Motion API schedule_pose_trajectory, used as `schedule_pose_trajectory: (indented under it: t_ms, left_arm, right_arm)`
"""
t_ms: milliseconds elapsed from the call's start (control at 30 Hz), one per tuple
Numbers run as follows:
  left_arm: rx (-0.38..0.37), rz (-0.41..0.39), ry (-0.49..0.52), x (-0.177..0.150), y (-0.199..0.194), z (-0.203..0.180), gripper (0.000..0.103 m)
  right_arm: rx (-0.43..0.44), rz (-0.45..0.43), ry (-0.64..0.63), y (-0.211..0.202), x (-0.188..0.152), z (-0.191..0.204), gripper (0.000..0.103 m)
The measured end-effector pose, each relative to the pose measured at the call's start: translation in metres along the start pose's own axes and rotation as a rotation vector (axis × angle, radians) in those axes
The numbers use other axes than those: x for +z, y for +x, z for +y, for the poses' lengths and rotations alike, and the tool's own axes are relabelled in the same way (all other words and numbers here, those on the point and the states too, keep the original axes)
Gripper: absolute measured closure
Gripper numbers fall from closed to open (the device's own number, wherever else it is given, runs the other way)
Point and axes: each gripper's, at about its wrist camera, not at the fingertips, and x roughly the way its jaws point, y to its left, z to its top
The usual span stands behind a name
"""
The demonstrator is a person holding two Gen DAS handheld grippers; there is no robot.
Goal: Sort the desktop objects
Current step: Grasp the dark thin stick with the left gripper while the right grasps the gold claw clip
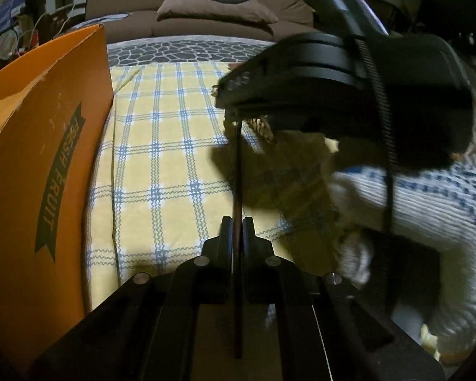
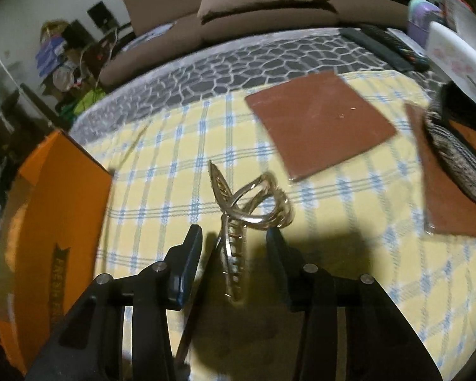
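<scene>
My left gripper is shut on a thin dark flat thing seen edge-on; it reaches up to the tips of the other tool. My right gripper is shut on a gold hair claw, with the loops forward and the teeth pointing back between the fingers. A thin dark strip runs beside the claw near the left finger. In the left wrist view the claw peeks out under the right tool's black housing. Both hang over the yellow checked cloth.
An orange "FRESH FRUIT" box stands open at the left. A brown mat lies further back. A second mat at the right bears a striped oval thing. A knit sleeve crosses the right side. Remotes lie at the far edge.
</scene>
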Motion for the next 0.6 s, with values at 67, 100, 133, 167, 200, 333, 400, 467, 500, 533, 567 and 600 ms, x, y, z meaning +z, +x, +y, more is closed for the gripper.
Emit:
schedule_pose_trajectory:
  t_ms: [67,100,133,167,200,333,400,467,500,533,567,600]
  left_arm:
    - [0.006,-0.003,0.004,0.000,0.000,-0.001,0.098]
    - [0.001,-0.004,0.002,0.000,0.000,0.000,0.097]
    - [-0.004,-0.004,-0.003,0.000,0.000,0.000,0.097]
    - [-0.008,-0.003,-0.007,0.002,0.000,0.001,0.097]
    - [-0.009,-0.001,-0.007,0.002,0.000,0.001,0.097]
    - [-0.025,-0.002,-0.004,0.002,-0.005,-0.001,0.098]
    - [-0.035,-0.006,-0.010,0.003,-0.009,-0.001,0.098]
    - [-0.047,-0.016,-0.018,0.006,-0.017,-0.001,0.098]
    - [-0.050,-0.020,-0.017,0.007,-0.021,0.000,0.098]
    - [-0.054,-0.027,-0.018,0.008,-0.026,-0.001,0.098]
    - [-0.058,-0.033,-0.020,0.008,-0.032,-0.002,0.098]
    - [-0.063,-0.039,-0.021,0.009,-0.037,-0.002,0.098]
  right_arm:
    - [-0.034,-0.003,-0.014,0.002,0.003,0.003,0.067]
    - [-0.055,-0.001,-0.024,0.002,0.003,0.002,0.083]
    - [-0.054,0.002,-0.031,0.002,0.003,0.001,0.085]
    - [-0.043,0.002,-0.026,0.002,0.003,-0.001,0.089]
    - [-0.025,0.003,-0.013,0.001,0.002,-0.005,0.091]
    - [0.035,0.010,0.033,-0.008,0.000,-0.015,0.092]
    - [0.055,-0.002,0.047,-0.019,0.002,-0.017,0.096]
    - [0.057,-0.018,0.056,-0.034,0.003,-0.019,0.097]
    - [0.053,-0.027,0.059,-0.042,0.005,-0.021,0.098]
    - [0.056,-0.036,0.063,-0.049,0.006,-0.022,0.098]
    - [0.064,-0.042,0.073,-0.057,0.005,-0.024,0.098]
    - [0.071,-0.050,0.085,-0.065,0.003,-0.026,0.098]
